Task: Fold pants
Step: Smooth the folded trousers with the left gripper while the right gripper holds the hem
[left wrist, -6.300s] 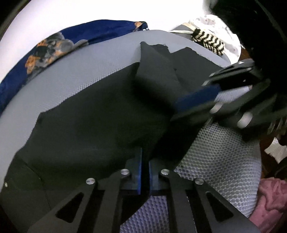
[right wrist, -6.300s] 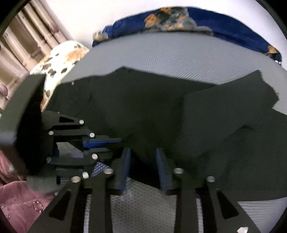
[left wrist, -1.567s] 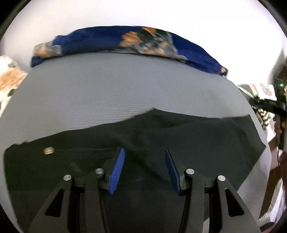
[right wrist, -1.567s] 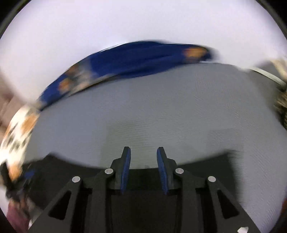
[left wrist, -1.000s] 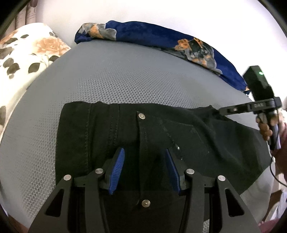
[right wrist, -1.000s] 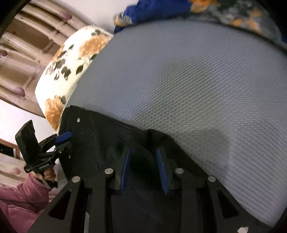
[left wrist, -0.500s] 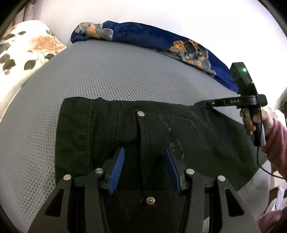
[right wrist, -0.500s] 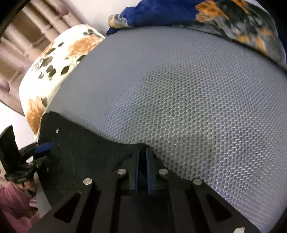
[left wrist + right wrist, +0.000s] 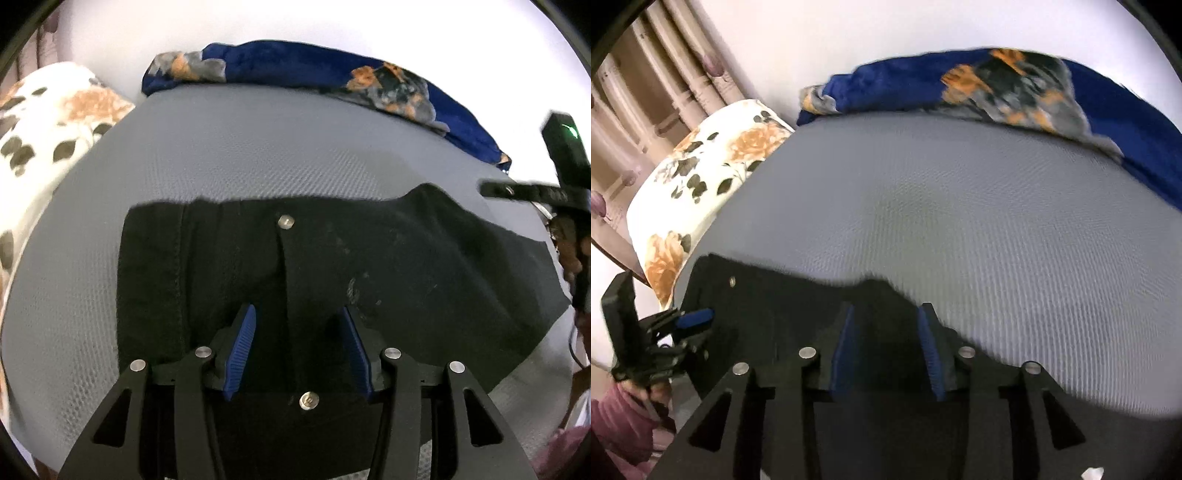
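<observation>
Black pants point(image 9: 388, 266) lie folded flat on the grey mesh bed point(image 9: 277, 147), waistband to the left, two metal buttons showing. My left gripper point(image 9: 299, 332) is open, its blue pads either side of the fly seam, just above the cloth. My right gripper point(image 9: 886, 332) is open over the far edge of the pants point(image 9: 775, 314). The right gripper also shows at the right edge of the left wrist view point(image 9: 532, 192). The left gripper shows at the left of the right wrist view point(image 9: 683, 325).
A blue floral blanket point(image 9: 332, 74) lies bunched along the far edge of the bed by the white wall. A white floral pillow point(image 9: 701, 177) sits at the left end. Curtains point(image 9: 646, 92) hang behind it.
My right gripper has opened and let go of the pants edge it held half a second ago. My left gripper stays open over the waistband, moved slightly.
</observation>
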A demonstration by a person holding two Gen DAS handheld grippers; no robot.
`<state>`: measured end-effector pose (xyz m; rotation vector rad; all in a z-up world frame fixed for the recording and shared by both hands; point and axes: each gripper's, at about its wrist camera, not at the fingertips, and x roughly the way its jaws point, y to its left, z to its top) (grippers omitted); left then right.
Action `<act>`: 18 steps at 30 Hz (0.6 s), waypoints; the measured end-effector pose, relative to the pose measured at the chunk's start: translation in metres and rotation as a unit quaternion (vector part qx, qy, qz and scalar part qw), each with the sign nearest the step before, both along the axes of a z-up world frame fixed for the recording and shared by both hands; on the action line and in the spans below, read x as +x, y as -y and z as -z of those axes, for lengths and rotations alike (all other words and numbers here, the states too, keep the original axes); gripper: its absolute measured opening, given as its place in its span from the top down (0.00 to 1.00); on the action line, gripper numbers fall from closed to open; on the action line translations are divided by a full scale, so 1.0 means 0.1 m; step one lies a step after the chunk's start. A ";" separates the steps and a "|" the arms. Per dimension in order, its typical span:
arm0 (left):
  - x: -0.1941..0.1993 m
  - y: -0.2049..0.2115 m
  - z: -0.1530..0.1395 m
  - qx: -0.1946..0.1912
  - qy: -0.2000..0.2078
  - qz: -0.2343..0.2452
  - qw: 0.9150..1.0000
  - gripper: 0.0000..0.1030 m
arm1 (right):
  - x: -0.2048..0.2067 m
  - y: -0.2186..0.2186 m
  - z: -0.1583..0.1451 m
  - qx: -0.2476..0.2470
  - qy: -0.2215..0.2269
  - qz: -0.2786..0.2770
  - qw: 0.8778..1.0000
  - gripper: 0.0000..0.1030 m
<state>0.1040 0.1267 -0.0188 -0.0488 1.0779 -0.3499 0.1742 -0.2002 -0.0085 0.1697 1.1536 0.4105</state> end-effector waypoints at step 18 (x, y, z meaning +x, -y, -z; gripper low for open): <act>-0.11 0.25 -0.11 0.055 0.015 0.015 0.998 0.52 | -1.50 1.88 0.40 0.011 -0.061 0.237 0.970 0.69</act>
